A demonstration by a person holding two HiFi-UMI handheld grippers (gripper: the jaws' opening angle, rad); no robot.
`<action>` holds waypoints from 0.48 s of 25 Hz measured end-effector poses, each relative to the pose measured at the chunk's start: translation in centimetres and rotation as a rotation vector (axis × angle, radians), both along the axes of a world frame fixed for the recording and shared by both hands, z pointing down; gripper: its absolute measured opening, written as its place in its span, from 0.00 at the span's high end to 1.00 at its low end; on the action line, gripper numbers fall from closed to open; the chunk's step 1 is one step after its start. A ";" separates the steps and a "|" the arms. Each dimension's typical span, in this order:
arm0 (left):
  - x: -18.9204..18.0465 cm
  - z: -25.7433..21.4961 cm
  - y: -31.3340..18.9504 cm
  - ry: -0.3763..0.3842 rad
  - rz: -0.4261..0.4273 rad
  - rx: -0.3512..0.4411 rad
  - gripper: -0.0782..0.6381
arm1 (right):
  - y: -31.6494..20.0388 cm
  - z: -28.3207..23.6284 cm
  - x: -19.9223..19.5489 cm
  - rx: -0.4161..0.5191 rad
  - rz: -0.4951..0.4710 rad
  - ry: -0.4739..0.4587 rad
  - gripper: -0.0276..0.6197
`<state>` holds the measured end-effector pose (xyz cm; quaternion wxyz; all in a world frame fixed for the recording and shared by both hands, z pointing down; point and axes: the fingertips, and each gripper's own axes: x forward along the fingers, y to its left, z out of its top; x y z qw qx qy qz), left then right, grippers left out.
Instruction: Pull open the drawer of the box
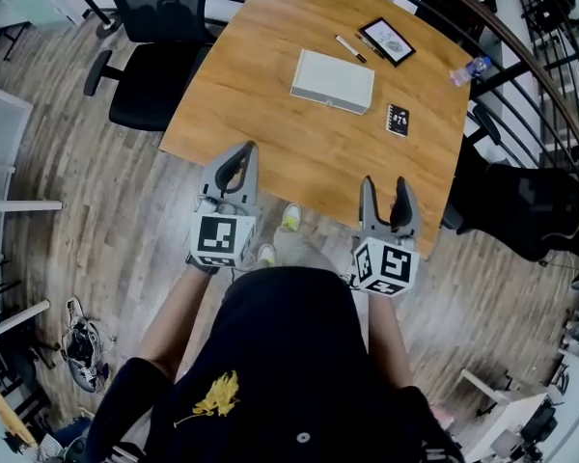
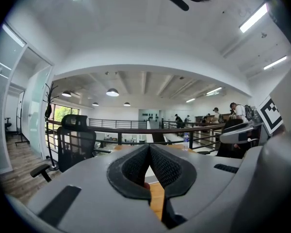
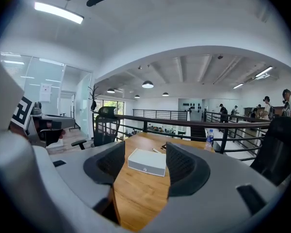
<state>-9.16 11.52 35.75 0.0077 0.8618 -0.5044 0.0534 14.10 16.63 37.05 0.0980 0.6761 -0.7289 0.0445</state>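
A flat white box (image 1: 332,80) lies on the wooden table (image 1: 270,114), toward its far side. In the right gripper view the box (image 3: 147,161) shows a grey front face with a small round knob, and the drawer looks closed. My right gripper (image 1: 384,189) is held open over the table's near edge, with the box framed between its jaws (image 3: 145,152) but well short of them. Near the table's near left corner my left gripper (image 1: 241,157) is shut, its pads meeting at the tips (image 2: 149,147) with nothing between them.
A pen (image 1: 349,48), a framed tablet (image 1: 388,40) and a small black card (image 1: 398,120) lie near the box. A water bottle (image 1: 468,69) stands at the far right edge. Black chairs sit at the left (image 1: 159,56) and right (image 1: 521,205). A railing runs behind the table.
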 end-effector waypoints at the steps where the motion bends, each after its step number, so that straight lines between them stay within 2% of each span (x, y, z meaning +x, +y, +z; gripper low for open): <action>1: 0.4 0.0 -0.8 -0.011 0.005 0.000 0.88 | -1.2 0.0 0.3 0.007 0.002 -0.008 0.58; 5: 1.3 0.4 -3.3 -0.064 0.031 -0.003 0.88 | -5.4 -0.6 1.1 0.035 -0.008 -0.036 0.54; 12: 2.7 0.1 -8.5 -0.051 -0.016 -0.027 0.88 | -10.8 -0.4 2.1 0.030 -0.022 -0.071 0.55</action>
